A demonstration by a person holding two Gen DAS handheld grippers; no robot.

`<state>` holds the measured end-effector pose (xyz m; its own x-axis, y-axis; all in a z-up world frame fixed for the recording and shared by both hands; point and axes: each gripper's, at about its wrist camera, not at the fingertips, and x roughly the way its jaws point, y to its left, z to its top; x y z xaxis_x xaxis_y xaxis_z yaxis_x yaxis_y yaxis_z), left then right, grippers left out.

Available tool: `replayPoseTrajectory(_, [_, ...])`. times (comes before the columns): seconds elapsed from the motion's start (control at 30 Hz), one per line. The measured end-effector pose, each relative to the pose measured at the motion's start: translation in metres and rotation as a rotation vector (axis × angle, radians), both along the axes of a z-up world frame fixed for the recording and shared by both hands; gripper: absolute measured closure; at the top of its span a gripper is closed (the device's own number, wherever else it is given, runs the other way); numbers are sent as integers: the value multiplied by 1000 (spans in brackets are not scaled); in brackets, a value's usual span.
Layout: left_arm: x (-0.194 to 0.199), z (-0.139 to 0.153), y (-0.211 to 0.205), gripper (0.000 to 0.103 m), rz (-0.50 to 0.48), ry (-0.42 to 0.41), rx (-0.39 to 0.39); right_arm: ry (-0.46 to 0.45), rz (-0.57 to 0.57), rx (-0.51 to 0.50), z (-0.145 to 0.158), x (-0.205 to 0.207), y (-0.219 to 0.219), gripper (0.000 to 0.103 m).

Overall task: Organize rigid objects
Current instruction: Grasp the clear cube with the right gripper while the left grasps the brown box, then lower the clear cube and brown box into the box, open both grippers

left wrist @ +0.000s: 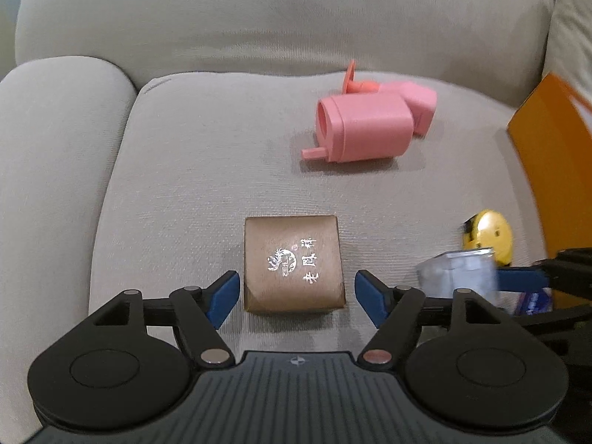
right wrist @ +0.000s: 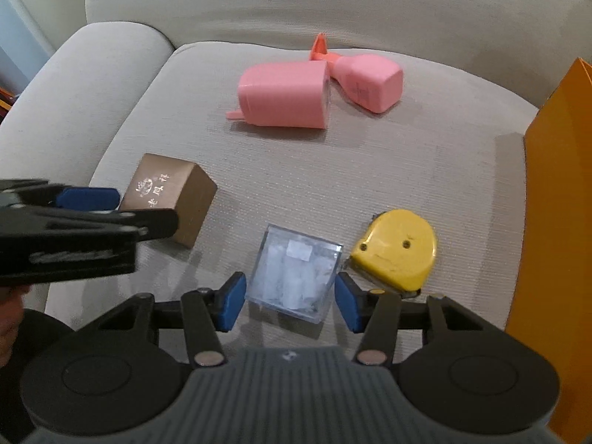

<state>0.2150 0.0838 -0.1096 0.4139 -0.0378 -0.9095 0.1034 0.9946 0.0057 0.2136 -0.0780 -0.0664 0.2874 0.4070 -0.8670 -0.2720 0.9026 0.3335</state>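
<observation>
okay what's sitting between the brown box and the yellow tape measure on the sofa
The clear plastic box lies between the brown box and the yellow tape measure, flanked by the right gripper fingers. The right wrist view shows it best.

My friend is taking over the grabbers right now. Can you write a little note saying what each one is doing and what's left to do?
Left tool: open, straddling the brown box, pads not touching it.
Right tool: open around the clear plastic box, a gap on each side.
On the sofa cushion: yellow tape measure beside the clear box; two pink containers lying further back; orange bag at the right edge.
Done: nothing picked up yet.
Left: probably grip both boxes, then tidy the rest.
</observation>
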Motion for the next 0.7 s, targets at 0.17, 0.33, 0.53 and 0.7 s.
replayPoseTrajectory(0.17, [7,-9,0,29,1,26,25,16,-8,41,-4,3,-5,47])
replayPoseTrajectory(0.33, [11,-11,4,35,7,36,-2,29,-22,68,-8,7,-4,42])
replayPoseTrajectory(0.53, [7,-11,5,36,14,27,-4,28,-47,55,-10,5,-3,51])
replayPoseTrajectory(0.7, [-7,1,9,36,24,9,-42,44,-65,111,-6,0,-12,51])
